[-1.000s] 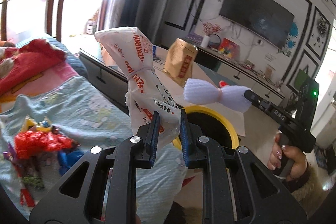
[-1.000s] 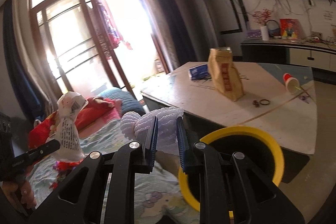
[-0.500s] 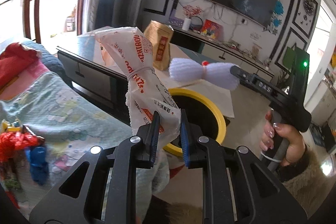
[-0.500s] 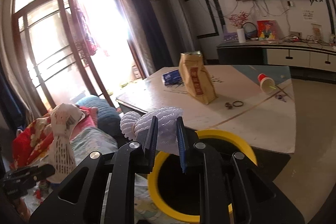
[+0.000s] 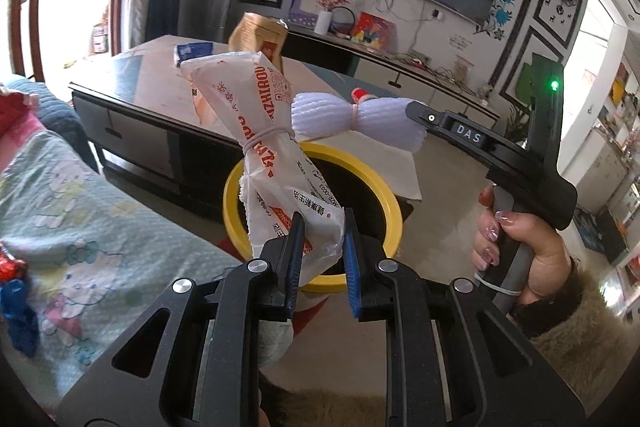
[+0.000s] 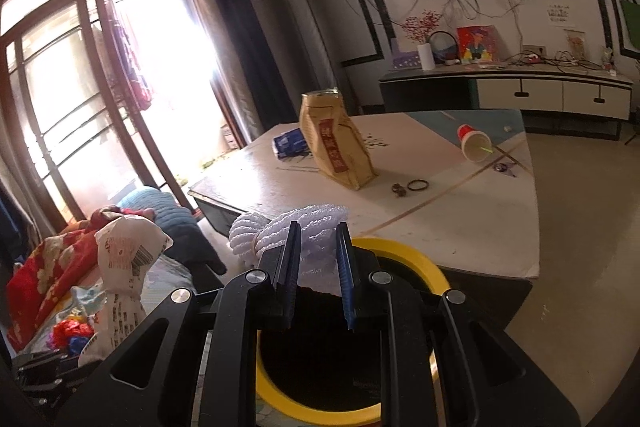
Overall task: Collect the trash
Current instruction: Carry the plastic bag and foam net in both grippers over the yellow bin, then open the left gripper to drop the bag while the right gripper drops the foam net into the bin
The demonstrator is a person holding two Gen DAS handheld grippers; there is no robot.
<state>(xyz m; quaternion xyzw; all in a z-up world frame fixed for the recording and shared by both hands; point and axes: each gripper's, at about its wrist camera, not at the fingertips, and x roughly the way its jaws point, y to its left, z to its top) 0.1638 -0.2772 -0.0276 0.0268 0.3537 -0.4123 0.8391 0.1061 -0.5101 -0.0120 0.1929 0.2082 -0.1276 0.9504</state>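
Both claws had swung further over the yellow-rimmed bin since the earlier frames, and the jaws of each had spread wider. From the left wrist view, the left claw had its blue pads parted, the lower end of the white printed wrapper sitting loosely between them, tied at its waist with a rubber band and standing tilted above the bin's mouth. From the right wrist view, the right claw stood likewise parted around the white foam net, directly above the bin's dark opening. A hand gripped the right claw's handle. Behind the bin, the bench carried a brown paper bag and a tipped red cup.
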